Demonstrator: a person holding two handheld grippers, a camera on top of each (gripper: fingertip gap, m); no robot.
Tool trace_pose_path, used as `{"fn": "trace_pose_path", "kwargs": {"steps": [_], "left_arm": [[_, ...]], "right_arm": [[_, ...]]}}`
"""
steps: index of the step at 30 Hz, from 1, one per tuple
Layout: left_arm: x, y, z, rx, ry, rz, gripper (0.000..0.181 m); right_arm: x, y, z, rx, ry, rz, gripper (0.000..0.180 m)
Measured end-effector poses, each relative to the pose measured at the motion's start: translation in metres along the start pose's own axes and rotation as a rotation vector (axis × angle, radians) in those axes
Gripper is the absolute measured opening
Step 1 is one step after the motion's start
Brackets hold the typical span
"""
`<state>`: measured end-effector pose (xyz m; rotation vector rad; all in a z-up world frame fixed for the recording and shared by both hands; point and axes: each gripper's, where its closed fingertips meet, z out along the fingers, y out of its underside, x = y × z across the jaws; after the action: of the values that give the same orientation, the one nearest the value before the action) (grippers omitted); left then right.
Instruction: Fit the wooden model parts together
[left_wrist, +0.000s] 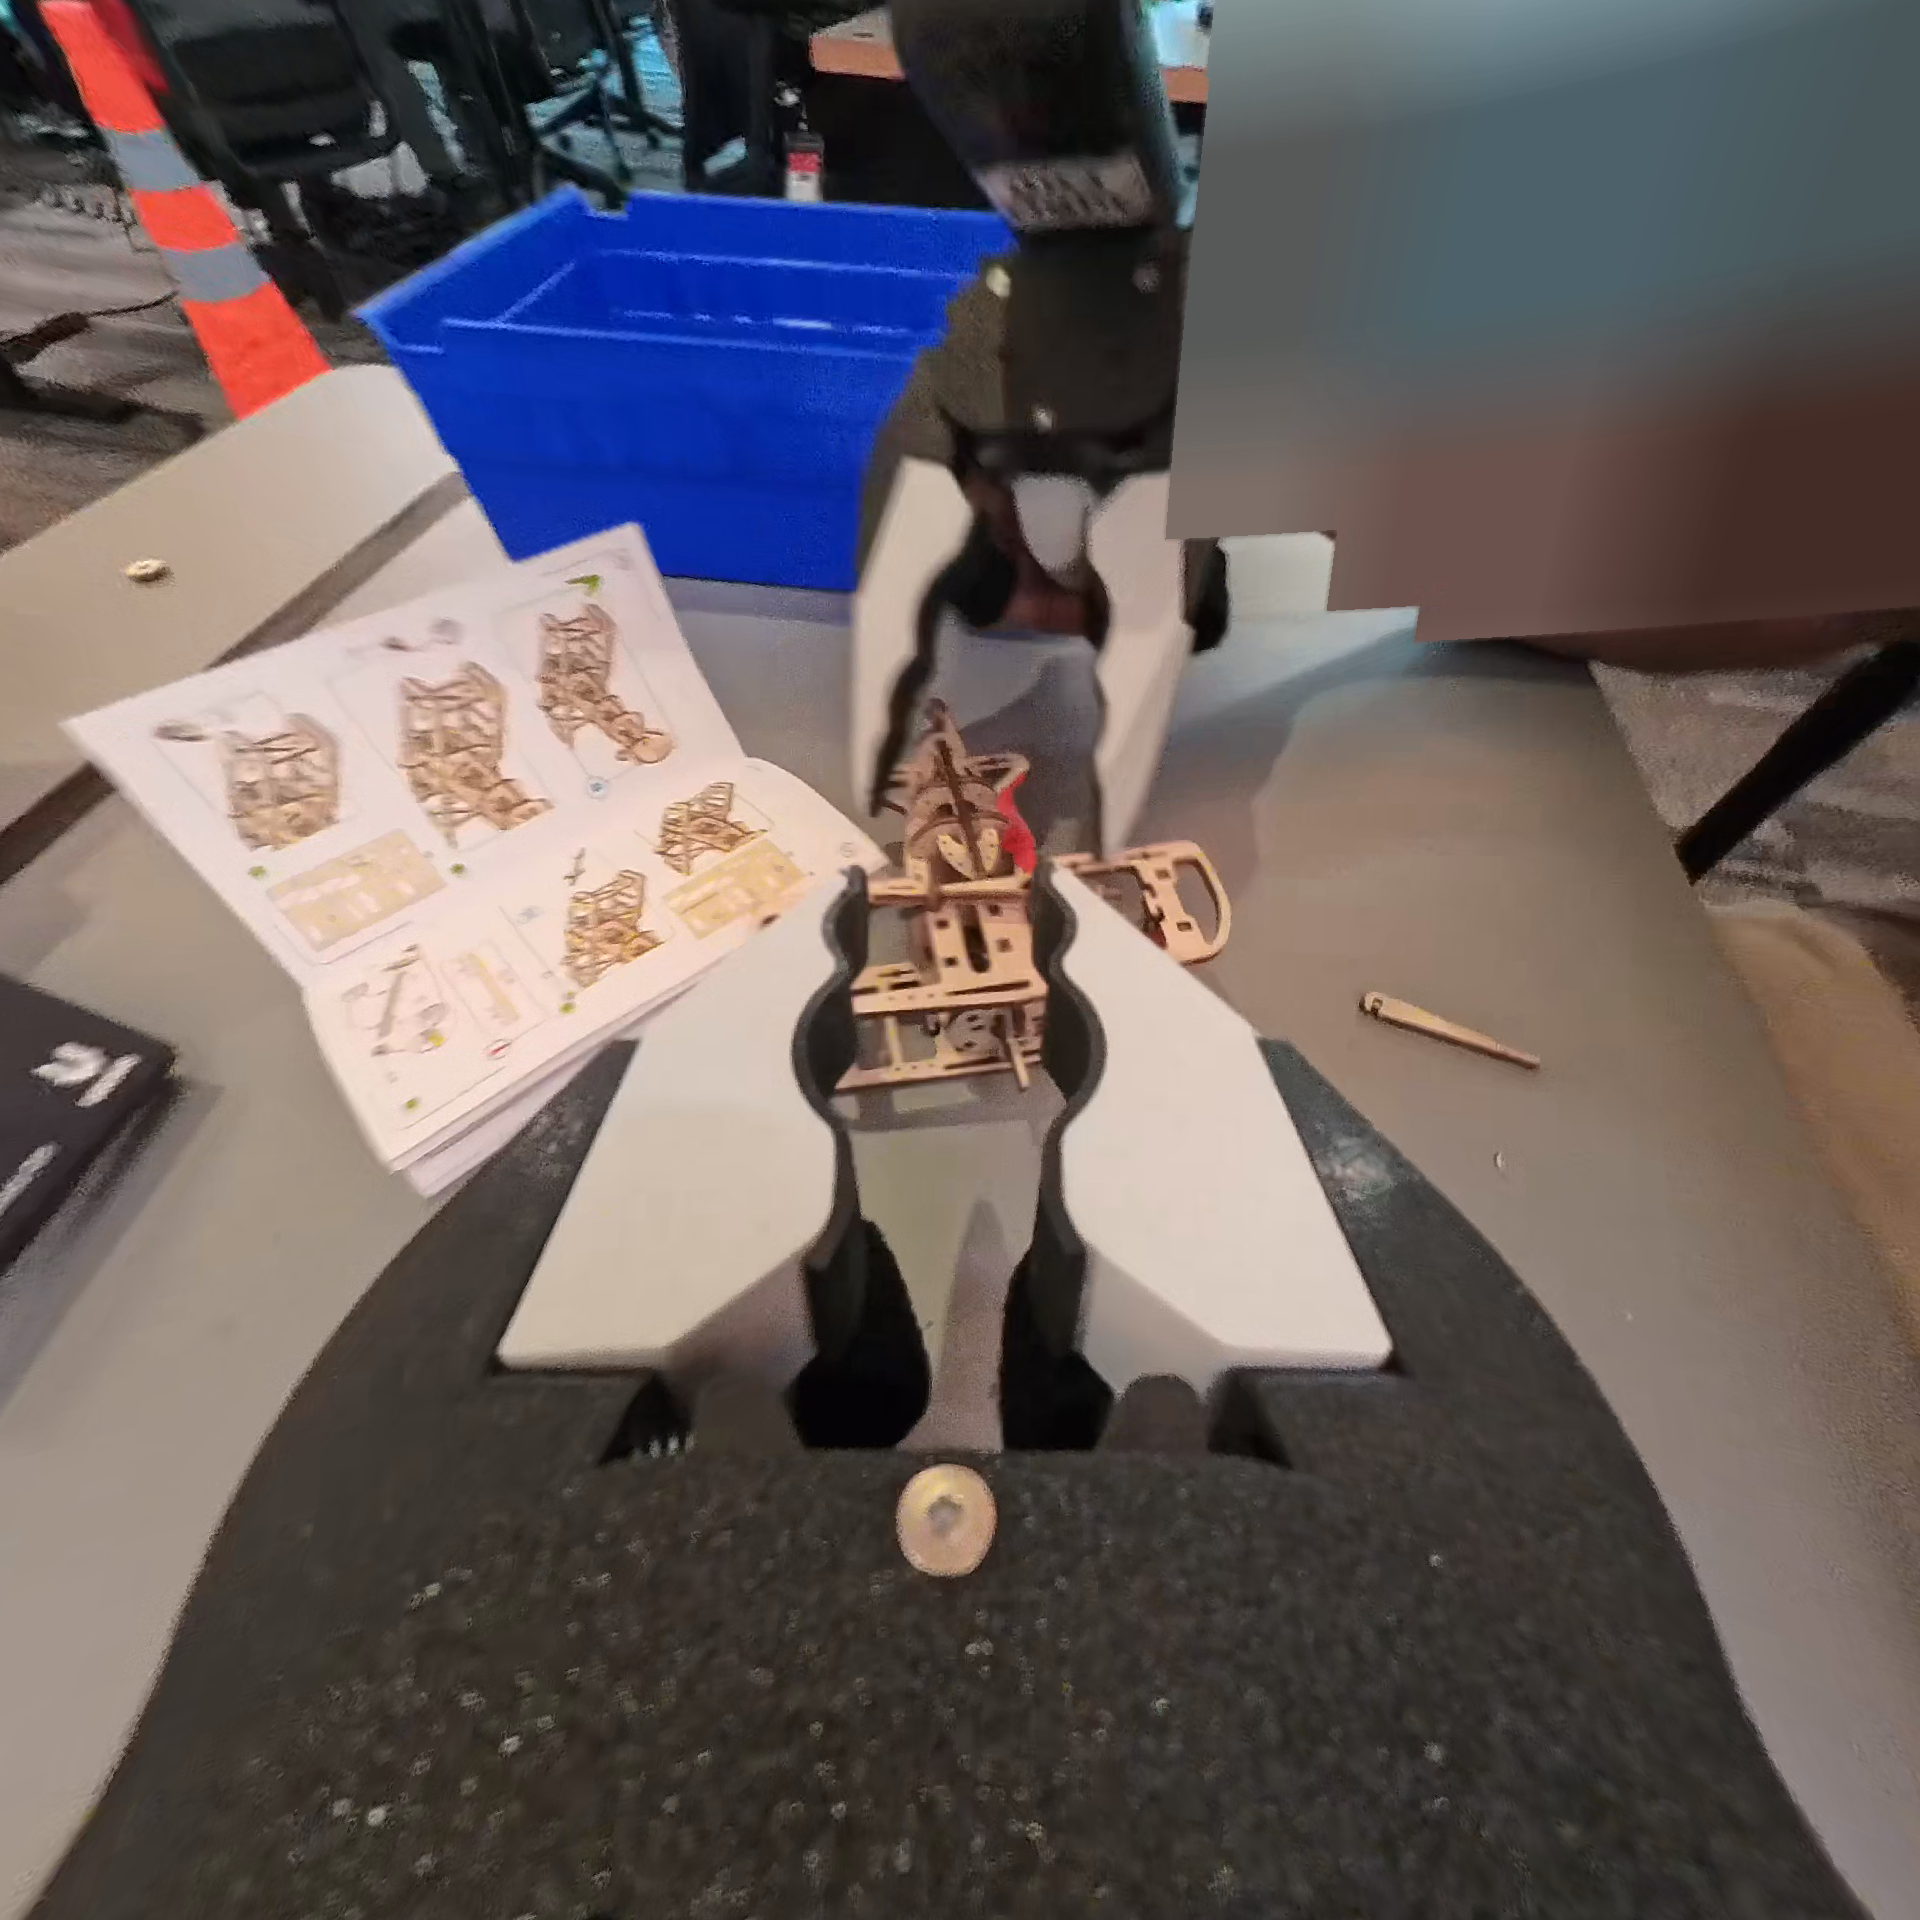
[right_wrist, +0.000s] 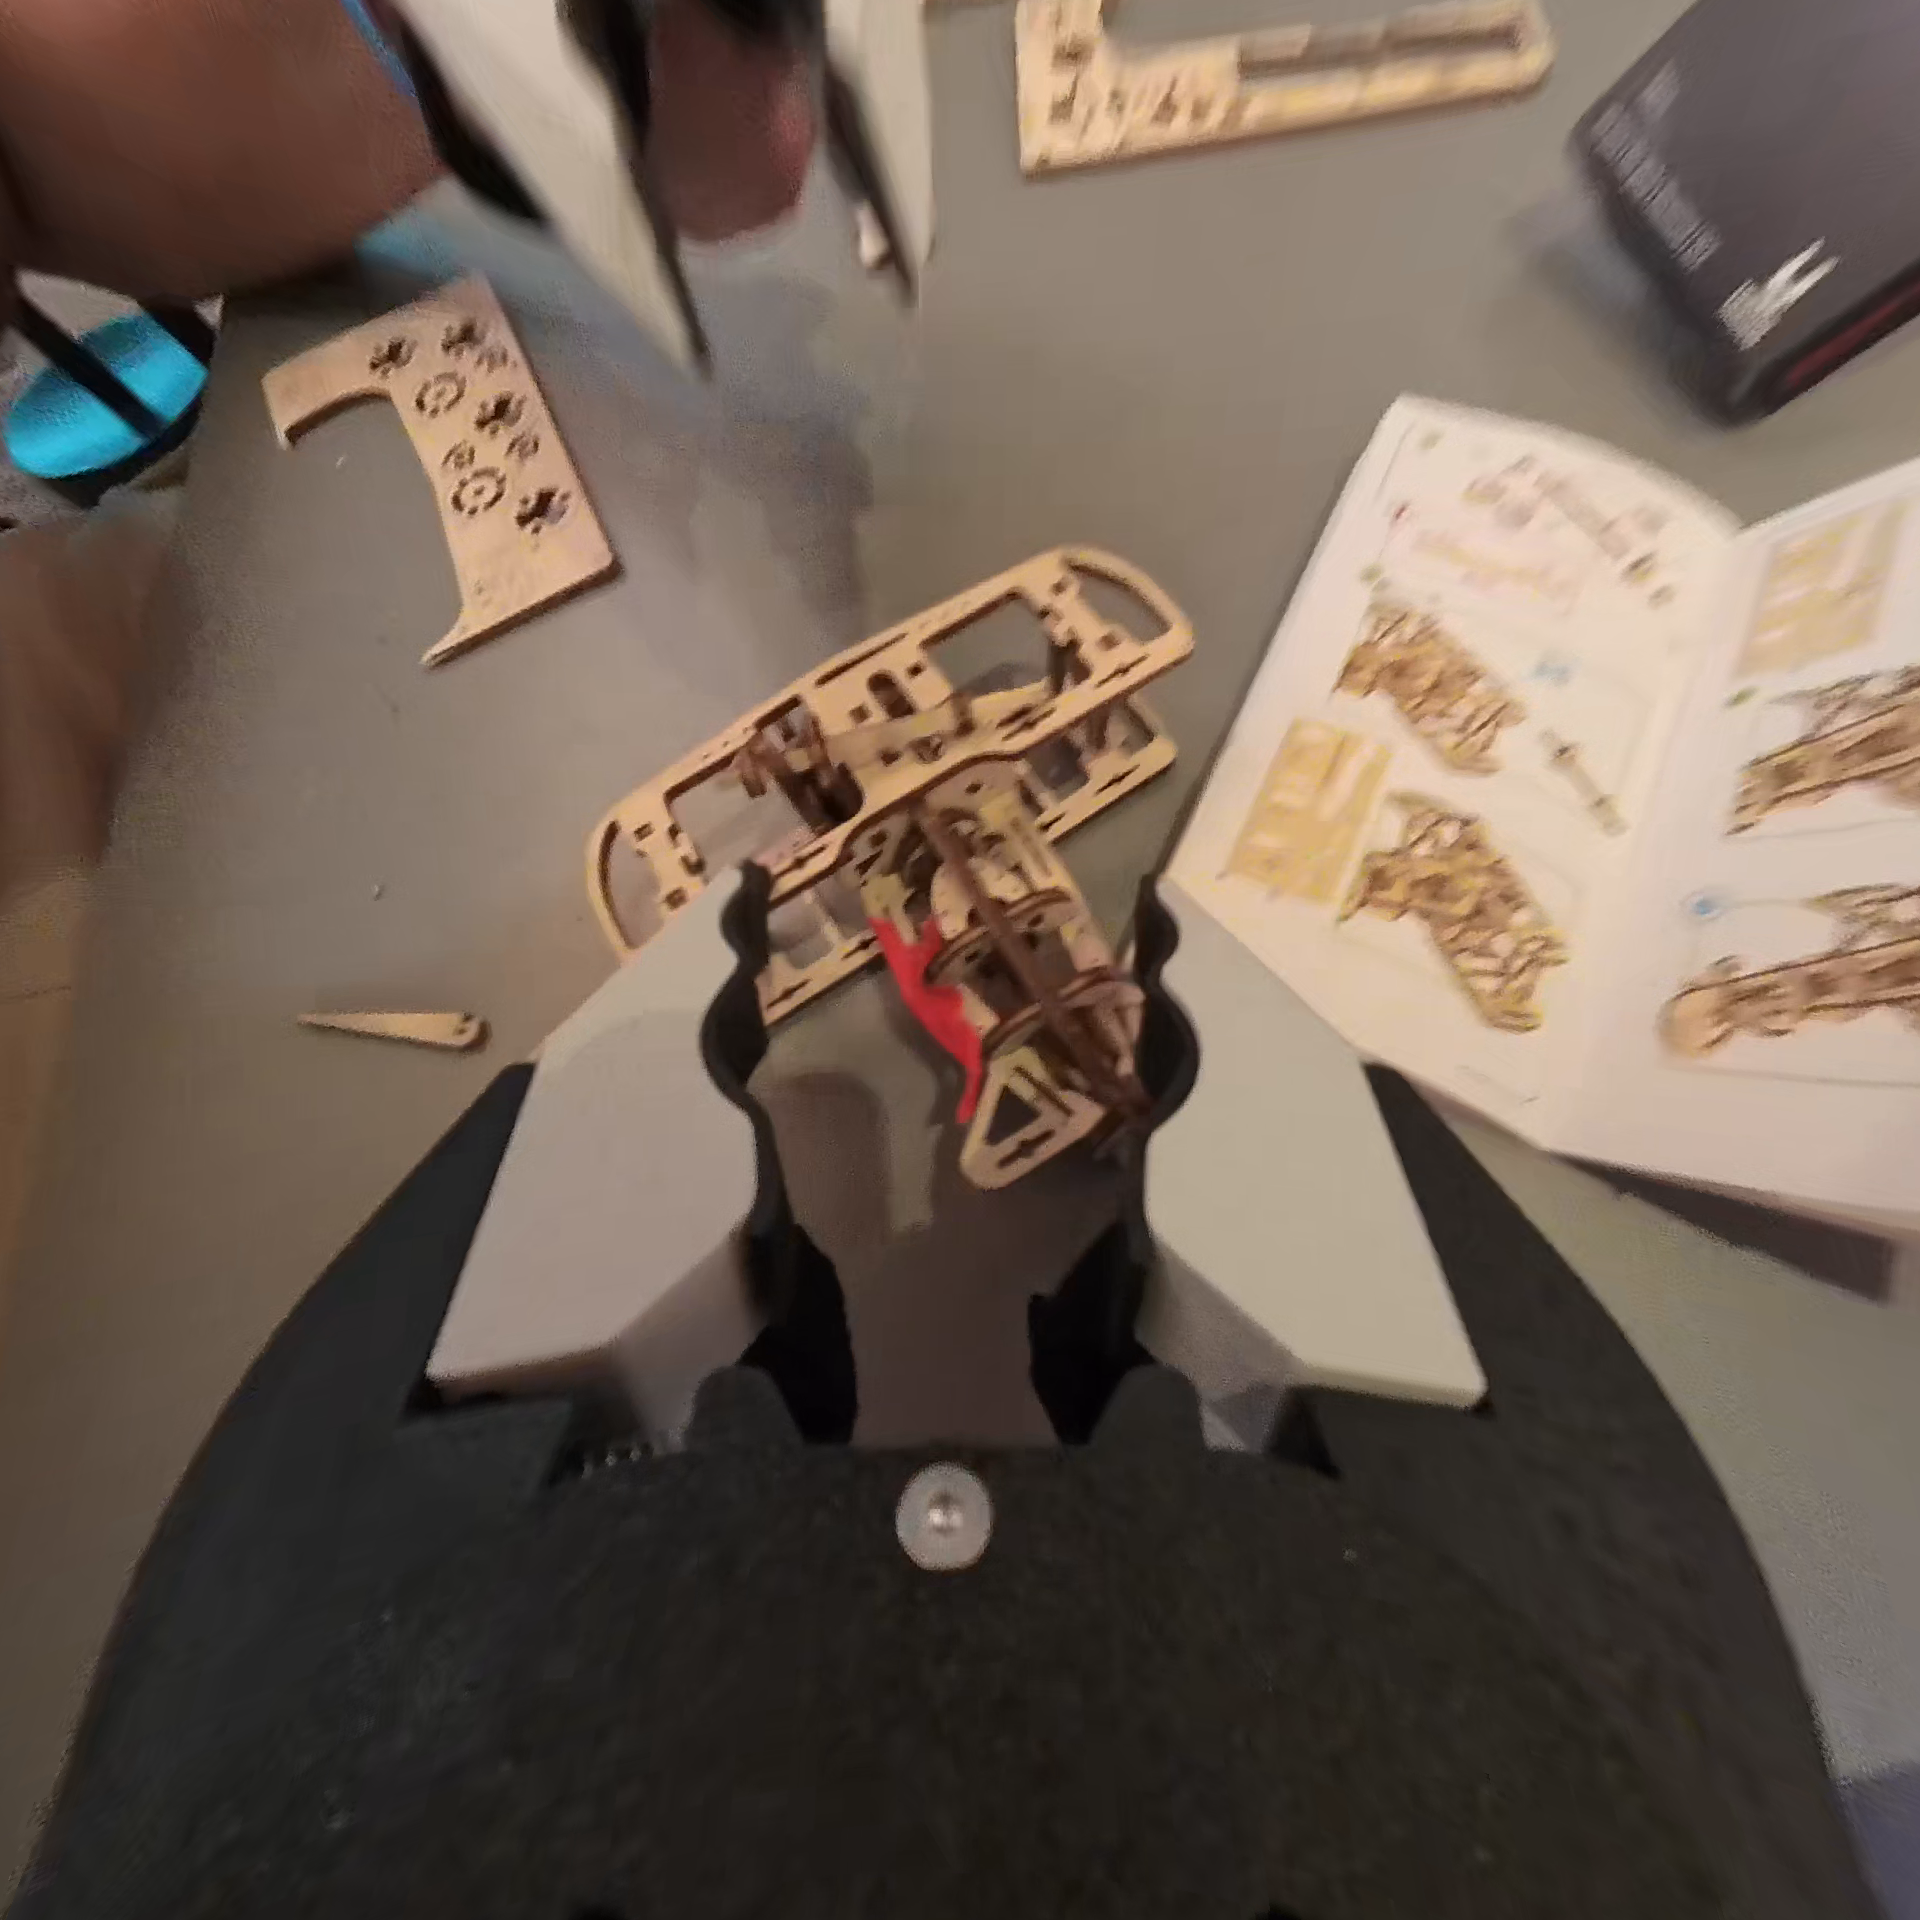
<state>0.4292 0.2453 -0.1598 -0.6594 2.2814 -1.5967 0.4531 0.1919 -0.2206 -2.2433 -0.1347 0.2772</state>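
Observation:
The wooden model, a biplane-like frame with two flat wing panels and a red piece on its tail section, rests on the grey table. My right gripper is open and straddles the tail section, which lies close to its right finger. In the left wrist view the model shows through the gap of my left gripper, which is open and hovers short of it. The right gripper comes down over the model's far end. The left gripper shows blurred at the top of the right wrist view.
An open instruction booklet lies left of the model, with a blue bin behind it. A loose wooden stick lies to the right. Two wooden parts sheets and a black box lie on the table. Left tips to right tips: about 9 cm.

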Motion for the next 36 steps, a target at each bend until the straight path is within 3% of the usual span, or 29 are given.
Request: {"fn": "trace_pose_path", "kwargs": {"steps": [6, 12, 16, 18, 22, 32, 36], "left_arm": [[-0.009, -0.025, -0.054, -0.041, -0.146, 0.016, 0.029], [0.034, -0.029, -0.102, -0.085, -0.209, -0.024, 0.029], [0.086, -0.019, -0.127, -0.091, -0.205, -0.062, 0.029], [0.113, -0.012, -0.137, -0.085, -0.195, -0.103, 0.029], [0.157, 0.003, -0.15, -0.082, -0.189, -0.18, 0.029], [0.211, 0.022, -0.155, -0.067, -0.252, -0.308, 0.029], [0.2, 0.028, -0.154, 0.031, -0.337, -0.403, 0.029]], "right_arm": [[-0.035, 0.009, -0.003, -0.148, 0.019, 0.038, 0.067], [-0.085, 0.021, -0.004, -0.277, -0.005, 0.163, 0.076], [-0.078, 0.017, -0.033, -0.168, 0.209, 0.171, 0.076], [-0.078, 0.035, -0.044, -0.167, 0.276, 0.232, 0.078], [-0.098, 0.059, -0.032, -0.121, 0.26, 0.315, 0.086], [-0.184, 0.025, 0.013, 0.031, 0.193, 0.309, 0.084], [-0.165, 0.026, -0.009, 0.128, 0.356, 0.293, 0.082]]}}
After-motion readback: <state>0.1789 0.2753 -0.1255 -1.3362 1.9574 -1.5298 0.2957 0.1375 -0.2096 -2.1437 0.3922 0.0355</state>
